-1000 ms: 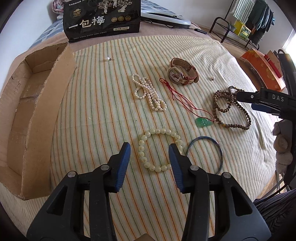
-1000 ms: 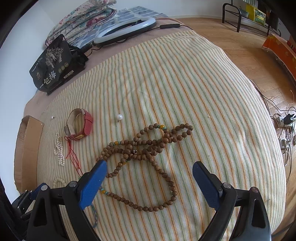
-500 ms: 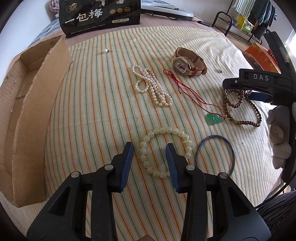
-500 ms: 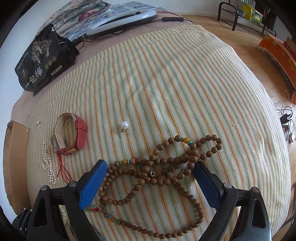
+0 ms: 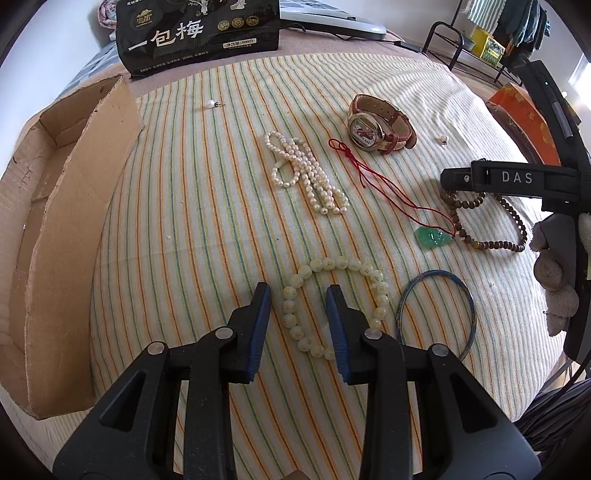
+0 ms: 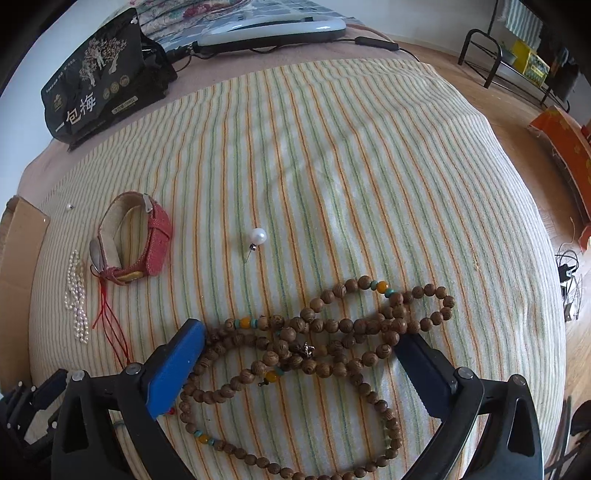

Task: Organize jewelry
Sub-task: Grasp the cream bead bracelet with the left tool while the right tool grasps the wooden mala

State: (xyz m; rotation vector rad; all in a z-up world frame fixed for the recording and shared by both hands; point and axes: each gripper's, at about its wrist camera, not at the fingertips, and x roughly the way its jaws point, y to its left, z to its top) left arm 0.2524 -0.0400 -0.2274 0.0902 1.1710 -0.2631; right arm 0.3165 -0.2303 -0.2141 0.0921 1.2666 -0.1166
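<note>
Both claws have advanced and lowered. Left claw (image 5: pixel 297 299) narrowed but open, straddling pale bead bracelet (image 5: pixel 334 302) on the bed (image 6: pixel 351 155). Right claw (image 6: pixel 301 345) wide open around wooden bead necklace (image 6: pixel 332 328).

Both fisheye views look steeply down on the striped cloth (image 5: pixel 207 206) from close above. The left wrist view faces the black bag (image 5: pixel 199 33) at top center. The right wrist view sits lower and closer. The 2 views share the watch (image 5: pixel 380 123) (image 6: pixel 129 240) and wooden beads (image 5: pixel 487 221) (image 6: pixel 332 332).
</note>
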